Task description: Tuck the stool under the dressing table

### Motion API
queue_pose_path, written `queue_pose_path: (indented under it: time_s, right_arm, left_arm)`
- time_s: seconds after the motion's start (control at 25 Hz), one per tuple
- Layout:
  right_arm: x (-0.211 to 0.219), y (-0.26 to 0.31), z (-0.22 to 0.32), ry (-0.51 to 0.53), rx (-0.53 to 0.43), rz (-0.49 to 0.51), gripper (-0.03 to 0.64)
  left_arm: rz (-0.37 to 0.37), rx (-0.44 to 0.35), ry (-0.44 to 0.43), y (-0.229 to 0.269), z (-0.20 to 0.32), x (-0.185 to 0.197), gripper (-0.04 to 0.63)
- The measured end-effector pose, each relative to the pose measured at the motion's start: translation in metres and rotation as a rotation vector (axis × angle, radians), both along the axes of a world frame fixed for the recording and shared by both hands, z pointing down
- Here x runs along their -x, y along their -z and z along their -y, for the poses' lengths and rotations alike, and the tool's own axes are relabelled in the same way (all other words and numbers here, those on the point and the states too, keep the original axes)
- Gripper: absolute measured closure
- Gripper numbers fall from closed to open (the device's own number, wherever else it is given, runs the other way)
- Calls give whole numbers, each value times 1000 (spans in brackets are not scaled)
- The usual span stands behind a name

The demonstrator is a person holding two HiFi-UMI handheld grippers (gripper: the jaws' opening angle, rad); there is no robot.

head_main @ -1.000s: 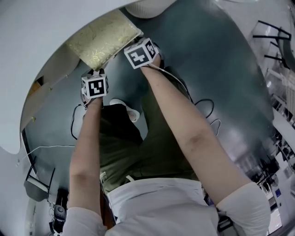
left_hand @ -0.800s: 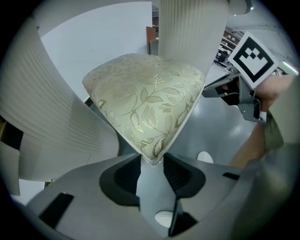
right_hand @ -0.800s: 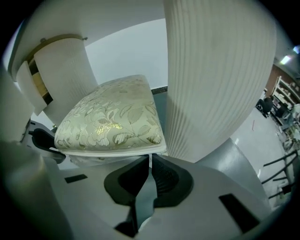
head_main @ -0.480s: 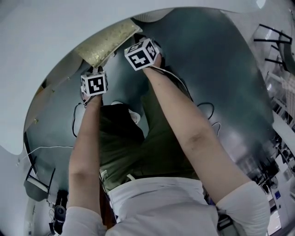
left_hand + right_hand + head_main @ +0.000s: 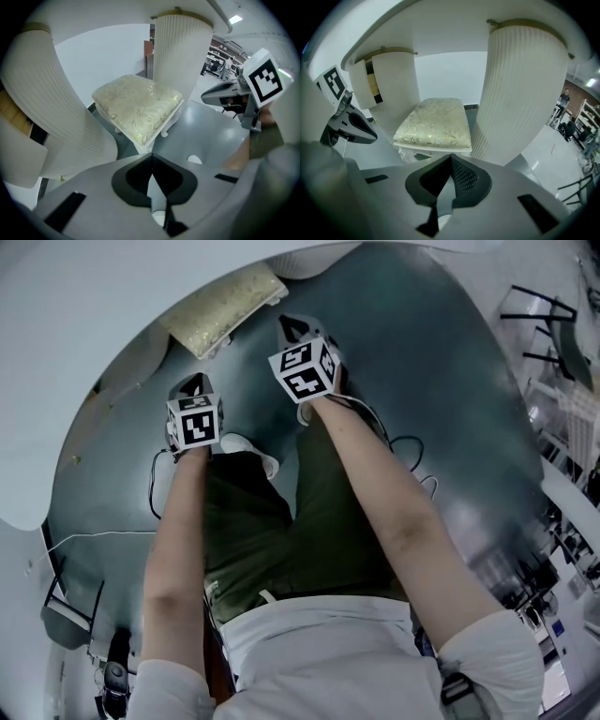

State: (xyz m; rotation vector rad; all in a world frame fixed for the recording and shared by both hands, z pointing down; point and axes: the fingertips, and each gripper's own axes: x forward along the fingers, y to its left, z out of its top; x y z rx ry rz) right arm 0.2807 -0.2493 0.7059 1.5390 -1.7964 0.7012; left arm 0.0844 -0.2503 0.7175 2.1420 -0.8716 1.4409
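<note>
Left gripper, right gripper higher (stool half-hidden)

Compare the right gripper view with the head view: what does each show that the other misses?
Only the right gripper view: the stool standing between two fluted pedestals of the dressing table, and the right gripper with fingers shut on nothing. Only the head view: the person's forearms and cables on the floor. Both: the stool's cushion and both grippers, the left gripper included.

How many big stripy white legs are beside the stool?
2: one ribbed leg left of the stool, the other leg right of it, in the right gripper view. More may be hidden.
</note>
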Motion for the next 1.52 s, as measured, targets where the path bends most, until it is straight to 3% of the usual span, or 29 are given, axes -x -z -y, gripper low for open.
queue_pose_path:
  time_s: [0.2,0.4,0.6,0.96,1.08,1.36,1.52]
  right_arm:
    - [4,42,-35,-45,7,33,607]
    - [13,110,-63,-55,-25,50,607]
    - [40,176,-80,-83,-52,84,607]
    - [45,287,-90,-111,-136,150,607]
    - [45,336,-94,-90,-194,145,607]
    - [60,468,-103,-36,-436,177,607]
    - [72,522,-107,-9,-515,179,607]
  left_arm:
    - [-89,6,-36,46,-19,8,594]
    - [-195,15,-5,106,-33,13,594]
    - [-272,-24,-12,172,-32,26,594]
    - [-385,-81,-70,270,-30,18,594]
    - [-432,-116,-93,313,-27,16,594]
    - [-552,-215,-124,424,-23,25,594]
    - [-638,-280,-145,480,-22,28,594]
